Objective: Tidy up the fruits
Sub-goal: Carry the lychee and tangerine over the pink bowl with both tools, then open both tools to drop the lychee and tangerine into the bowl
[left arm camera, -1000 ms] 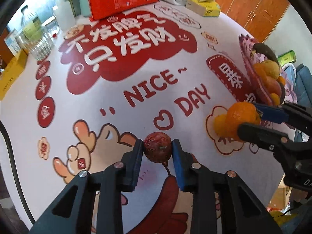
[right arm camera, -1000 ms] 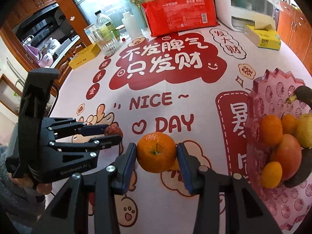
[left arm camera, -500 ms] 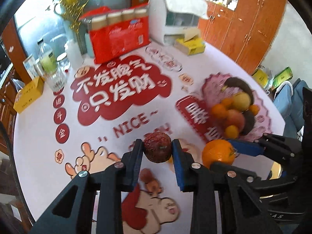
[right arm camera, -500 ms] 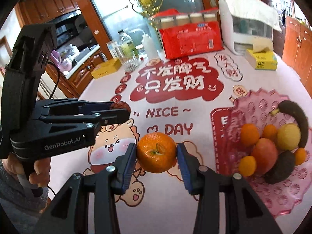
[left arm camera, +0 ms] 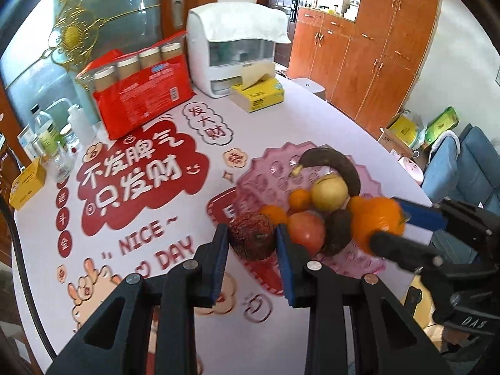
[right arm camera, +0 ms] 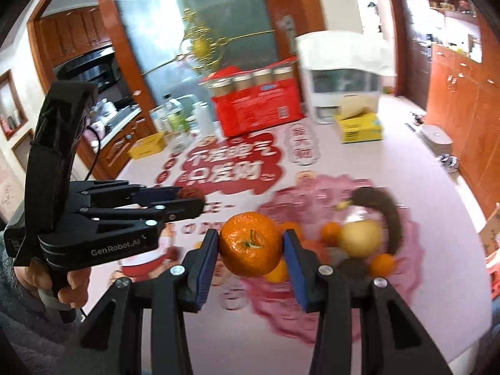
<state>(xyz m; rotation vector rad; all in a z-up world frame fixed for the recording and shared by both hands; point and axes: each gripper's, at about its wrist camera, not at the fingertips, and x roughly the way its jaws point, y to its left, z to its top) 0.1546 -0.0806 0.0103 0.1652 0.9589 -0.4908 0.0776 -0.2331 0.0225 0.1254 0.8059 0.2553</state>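
Note:
My left gripper [left arm camera: 251, 240] is shut on a small dark red wrinkled fruit [left arm camera: 250, 236], held in the air at the near left rim of the pink fruit plate [left arm camera: 268, 168]. My right gripper [right arm camera: 250, 243] is shut on an orange [right arm camera: 250, 243] and hovers over the plate [right arm camera: 409, 243]. In the left wrist view the right gripper [left arm camera: 390, 225] with its orange [left arm camera: 375, 222] comes in from the right above the plate. The plate holds a dark banana [left arm camera: 331, 159], a yellow apple [left arm camera: 329, 192], a red fruit [left arm camera: 306, 229] and small oranges [left arm camera: 298, 200]. The left gripper [right arm camera: 187, 200] shows at the left of the right wrist view.
Along the table's far edge stand a red pack of cups [left arm camera: 140, 93], a white appliance [left arm camera: 231, 50], a yellow tissue box [left arm camera: 257, 93], bottles [left arm camera: 47, 131] and a yellow carton [left arm camera: 26, 182]. The cloth [left arm camera: 134, 172] is printed. A hand [right arm camera: 72, 287] grips the left tool. Cabinets [left arm camera: 368, 47] stand behind.
Both grippers have risen and travelled right across the table with their fruits still gripped; they now hang at the pink plate, which has come from the right edge toward the middle of both views.

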